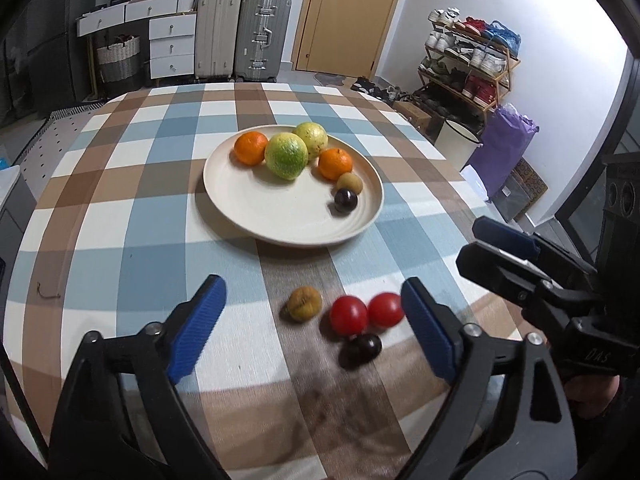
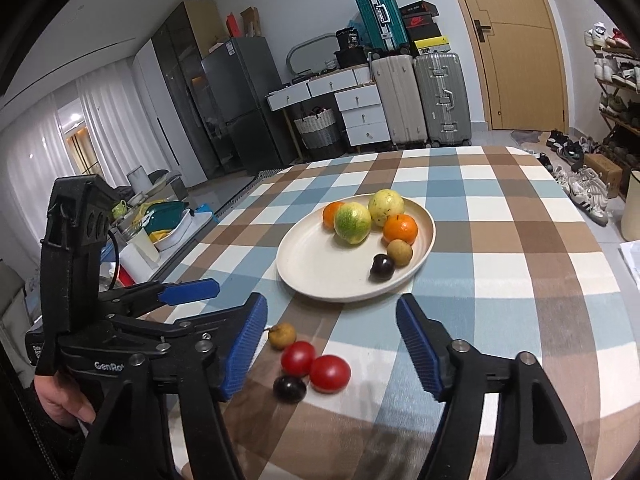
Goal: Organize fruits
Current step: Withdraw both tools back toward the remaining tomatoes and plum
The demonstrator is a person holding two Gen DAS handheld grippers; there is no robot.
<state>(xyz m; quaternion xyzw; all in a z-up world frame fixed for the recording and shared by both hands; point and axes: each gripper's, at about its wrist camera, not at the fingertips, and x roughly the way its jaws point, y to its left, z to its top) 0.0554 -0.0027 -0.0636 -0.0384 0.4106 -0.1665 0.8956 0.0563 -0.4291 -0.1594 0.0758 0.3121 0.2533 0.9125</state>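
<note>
A cream plate [image 1: 280,220] [image 2: 316,264] on the checked tablecloth holds two oranges [image 1: 335,164] [image 2: 400,229], two green-yellow fruits [image 1: 286,156] [image 2: 352,223], a small brown fruit [image 1: 349,182] and a dark plum [image 1: 345,200] [image 2: 382,267]. In front of the plate lie a brown fruit [image 1: 305,303] [image 2: 282,335], two red tomatoes [image 1: 349,314] [image 2: 329,373] and a dark plum [image 1: 361,349] [image 2: 289,389]. My left gripper [image 1: 314,320] is open, its jaws wide around these loose fruits without touching. My right gripper [image 2: 332,344] is open above them, empty.
Table edges fall away at left and right. Beyond the table stand suitcases [image 1: 262,36], white drawers [image 1: 172,44], a door [image 1: 344,12] and a shoe rack [image 1: 468,64]. A hand [image 2: 60,400] holds the left gripper's handle at the right wrist view's lower left.
</note>
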